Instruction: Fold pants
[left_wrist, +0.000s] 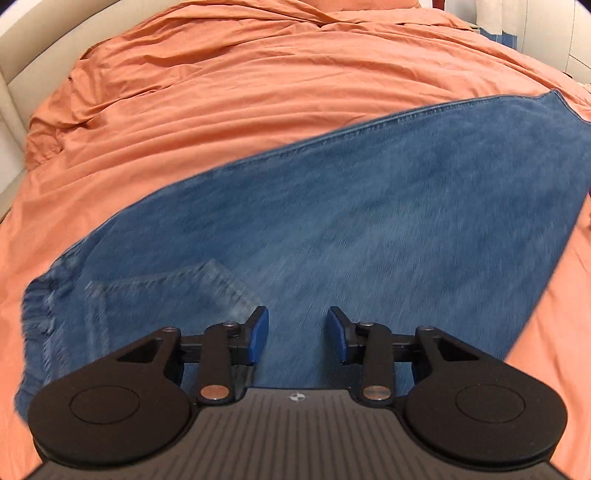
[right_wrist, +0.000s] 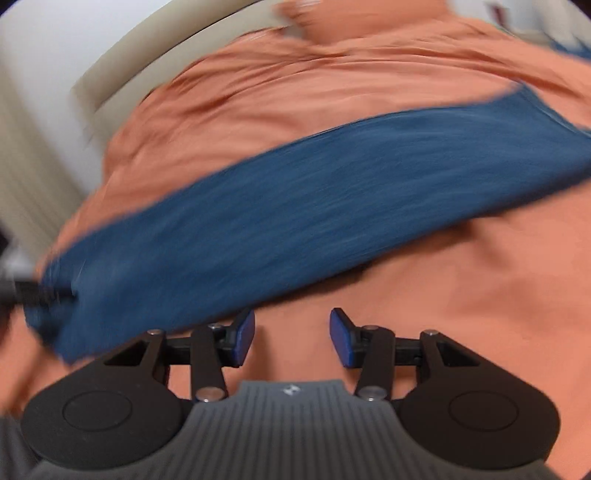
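Blue denim pants (left_wrist: 369, 221) lie flat on an orange bed cover (left_wrist: 240, 92), stretching from a back pocket (left_wrist: 177, 295) and waistband at lower left to a hem at upper right. My left gripper (left_wrist: 298, 334) hovers over the seat of the pants, its blue pads apart with nothing between them. In the blurred right wrist view the same pants (right_wrist: 295, 206) run as a long band across the cover (right_wrist: 461, 302). My right gripper (right_wrist: 292, 339) is open over bare orange cover just below the pants' near edge, holding nothing.
A beige padded bed frame (left_wrist: 22, 92) curves along the left side, also seen as the bed frame (right_wrist: 147, 55) in the right wrist view. A white wall and something blue (left_wrist: 502, 37) stand past the bed's far right corner. Wrinkled orange cover surrounds the pants.
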